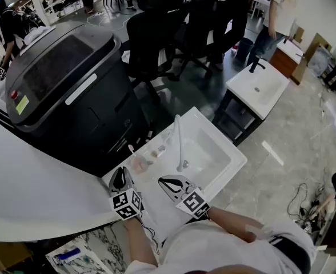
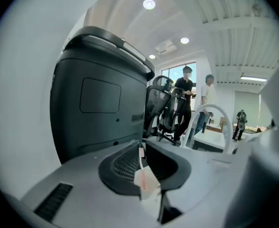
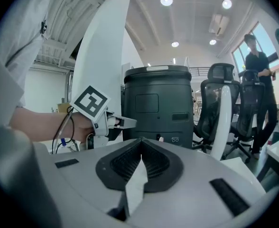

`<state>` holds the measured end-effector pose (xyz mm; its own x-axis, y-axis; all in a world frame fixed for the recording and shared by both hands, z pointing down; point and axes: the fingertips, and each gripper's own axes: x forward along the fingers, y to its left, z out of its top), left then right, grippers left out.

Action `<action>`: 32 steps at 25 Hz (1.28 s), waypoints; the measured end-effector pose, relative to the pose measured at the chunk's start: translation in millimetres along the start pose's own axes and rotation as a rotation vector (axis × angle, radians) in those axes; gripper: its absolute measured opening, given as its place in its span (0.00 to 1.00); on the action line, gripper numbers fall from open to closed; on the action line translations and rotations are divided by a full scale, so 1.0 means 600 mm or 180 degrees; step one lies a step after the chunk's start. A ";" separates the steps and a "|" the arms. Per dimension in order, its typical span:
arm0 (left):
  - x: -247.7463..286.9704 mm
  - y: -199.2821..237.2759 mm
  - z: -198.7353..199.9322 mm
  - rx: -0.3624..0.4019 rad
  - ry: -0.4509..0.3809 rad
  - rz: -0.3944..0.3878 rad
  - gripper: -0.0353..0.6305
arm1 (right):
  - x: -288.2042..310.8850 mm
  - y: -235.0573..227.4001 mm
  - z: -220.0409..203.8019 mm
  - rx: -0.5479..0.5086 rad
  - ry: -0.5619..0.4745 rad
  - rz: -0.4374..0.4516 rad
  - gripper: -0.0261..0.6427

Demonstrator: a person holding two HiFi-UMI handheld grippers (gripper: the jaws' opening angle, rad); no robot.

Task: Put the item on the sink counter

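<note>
A small pinkish cup with a thin stick in it stands on the white sink counter, left of the basin and its white arched faucet. My left gripper hovers just short of the cup with its jaws together. In the left gripper view the cup shows low in the slit below the left gripper. My right gripper hangs over the counter's near edge, jaws together, holding nothing. Only white counter shows under the right gripper in its own view.
A big black machine stands behind the counter, and a curved white tabletop lies to the left. Small items sit by the faucet base. Office chairs, a second sink unit and standing people are further off.
</note>
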<state>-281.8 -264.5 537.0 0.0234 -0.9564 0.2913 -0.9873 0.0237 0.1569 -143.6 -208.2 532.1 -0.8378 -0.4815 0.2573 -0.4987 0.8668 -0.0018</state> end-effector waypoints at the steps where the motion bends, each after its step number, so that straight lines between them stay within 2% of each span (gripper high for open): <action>1: -0.012 -0.010 0.002 0.0017 -0.0062 -0.0018 0.12 | -0.008 0.000 0.003 -0.0012 -0.0014 -0.0038 0.05; 6: -0.057 -0.074 -0.008 0.0165 -0.0213 -0.0200 0.08 | -0.049 -0.017 0.011 -0.0024 -0.0125 -0.0342 0.05; 11: -0.077 -0.140 -0.036 0.0087 -0.0182 -0.0392 0.07 | -0.088 -0.049 0.024 -0.0011 -0.0210 -0.0556 0.05; 15: -0.093 -0.181 -0.039 0.0167 -0.0173 -0.0463 0.07 | -0.123 -0.061 0.035 -0.0023 -0.0277 -0.0641 0.05; 22: -0.123 -0.259 -0.026 0.0226 -0.0259 -0.0325 0.07 | -0.209 -0.089 0.049 -0.0093 -0.0441 -0.0639 0.05; 32: -0.188 -0.453 -0.033 0.0307 -0.0407 -0.0173 0.07 | -0.407 -0.153 0.044 -0.0129 -0.0672 -0.0758 0.05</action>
<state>-12.9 -157.2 480.3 0.0632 -0.9849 0.1614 -0.9958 -0.0514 0.0761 100.8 -173.4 444.2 -0.7284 -0.6840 0.0398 -0.6806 0.7290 0.0739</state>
